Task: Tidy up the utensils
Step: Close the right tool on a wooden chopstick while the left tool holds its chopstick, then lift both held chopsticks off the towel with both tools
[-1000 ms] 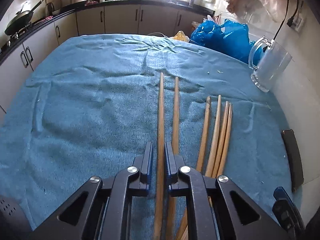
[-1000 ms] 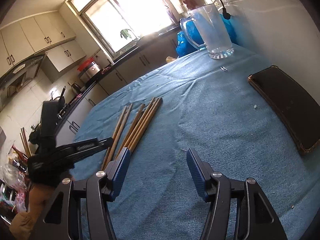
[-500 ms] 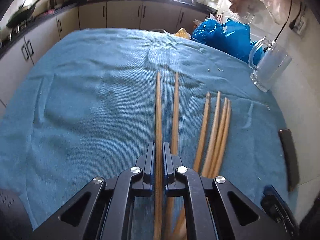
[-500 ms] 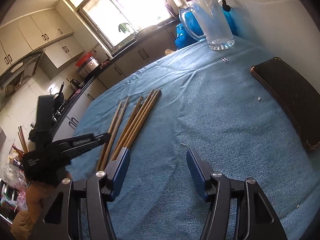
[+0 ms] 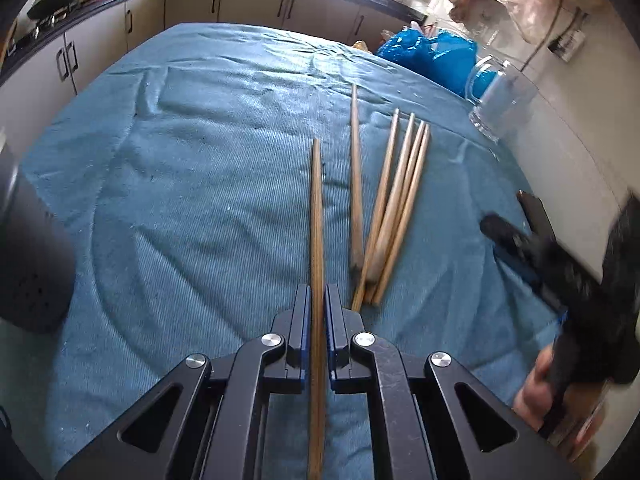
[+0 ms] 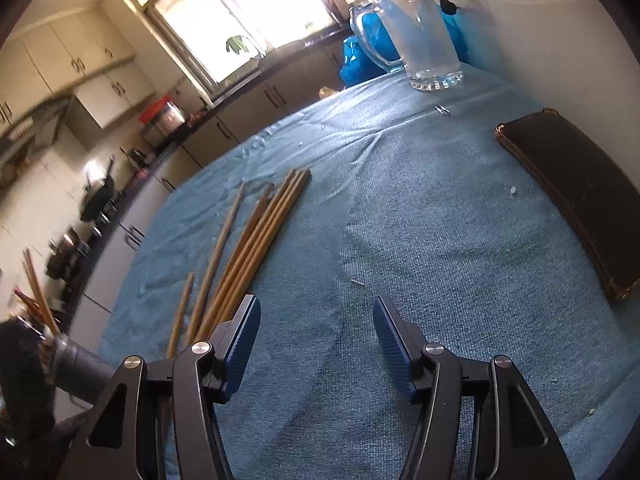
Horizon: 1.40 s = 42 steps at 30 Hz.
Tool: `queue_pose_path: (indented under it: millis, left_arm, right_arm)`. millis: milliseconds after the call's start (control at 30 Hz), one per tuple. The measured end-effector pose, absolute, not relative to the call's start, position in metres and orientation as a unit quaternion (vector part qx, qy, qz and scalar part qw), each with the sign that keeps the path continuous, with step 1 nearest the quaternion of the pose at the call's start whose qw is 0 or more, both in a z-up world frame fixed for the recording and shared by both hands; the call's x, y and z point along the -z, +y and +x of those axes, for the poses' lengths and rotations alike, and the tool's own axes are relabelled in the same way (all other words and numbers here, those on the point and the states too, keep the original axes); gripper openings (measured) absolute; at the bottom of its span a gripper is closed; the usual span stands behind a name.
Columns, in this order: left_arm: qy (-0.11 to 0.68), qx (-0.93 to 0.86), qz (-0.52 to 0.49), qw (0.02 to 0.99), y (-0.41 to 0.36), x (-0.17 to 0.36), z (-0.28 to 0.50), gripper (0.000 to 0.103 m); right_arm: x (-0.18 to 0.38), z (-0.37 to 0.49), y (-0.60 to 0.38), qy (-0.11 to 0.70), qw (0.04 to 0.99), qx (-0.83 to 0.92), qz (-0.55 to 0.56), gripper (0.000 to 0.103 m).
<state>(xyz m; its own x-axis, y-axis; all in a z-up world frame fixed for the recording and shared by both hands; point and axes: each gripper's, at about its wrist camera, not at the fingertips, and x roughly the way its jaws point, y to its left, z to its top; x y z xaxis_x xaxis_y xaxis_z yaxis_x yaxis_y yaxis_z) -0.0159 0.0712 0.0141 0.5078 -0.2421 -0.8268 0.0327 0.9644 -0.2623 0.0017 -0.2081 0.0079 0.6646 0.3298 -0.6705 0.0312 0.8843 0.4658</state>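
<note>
Left wrist view: one chopstick (image 5: 317, 216) is clamped between the left gripper (image 5: 316, 312) fingers, extending ahead of them. Five loose chopsticks (image 5: 394, 204) are lying right of the fingers. Right gripper (image 6: 316, 344) is spread, nothing held.

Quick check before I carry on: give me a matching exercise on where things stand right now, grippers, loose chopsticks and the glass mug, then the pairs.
Things:
1. left hand-held gripper
2. right hand-held gripper
3. loose chopsticks
4. glass mug

States:
A. lying on the blue cloth
B. open, nothing between its pads
C. upright near the wall
D. shut on one chopstick

Pairs: 1-D, 2-B, 3-A, 4-C
</note>
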Motion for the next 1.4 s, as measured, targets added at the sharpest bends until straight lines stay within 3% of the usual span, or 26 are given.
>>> queue_pose_path:
  millis: [67,133,233,1000,1067,1133,1400]
  left_arm:
    - [0.482,0.085,-0.109,0.865,0.072,-0.013,-0.021,0.007]
    - [0.477,0.089,-0.109,0.868,0.073,-0.013,-0.023,0.007]
    - [0.474,0.096,-0.121,0.867,0.077,-0.012,-0.024,0.007]
    - [0.451,0.113,-0.130,0.876,0.080,-0.008,-0.032,0.008]
    - [0.454,0.119,-0.137,0.872,0.083,-0.008,-0.032,0.008]
    - [0.460,0.124,-0.150,0.866,0.088,-0.008,-0.033,0.007]
    - [0.481,0.122,-0.152,0.855,0.092,-0.009,-0.049,0.007]
  right_arm:
    - [-0.011,0.010,-0.201,0.418,0.876,-0.099,0.220,0.055]
    - [-0.012,0.023,-0.194,0.434,0.865,-0.115,0.222,0.032]
    - [-0.013,0.048,-0.179,0.451,0.861,-0.115,0.204,0.023]
    - [-0.017,0.097,-0.084,0.545,0.838,-0.019,0.030,0.022]
    - [-0.016,0.094,-0.078,0.540,0.842,-0.010,0.003,0.019]
    - [-0.016,0.090,-0.084,0.540,0.841,-0.015,0.014,0.014]
    - [-0.017,0.027,-0.144,0.537,0.841,-0.047,0.045,0.015]
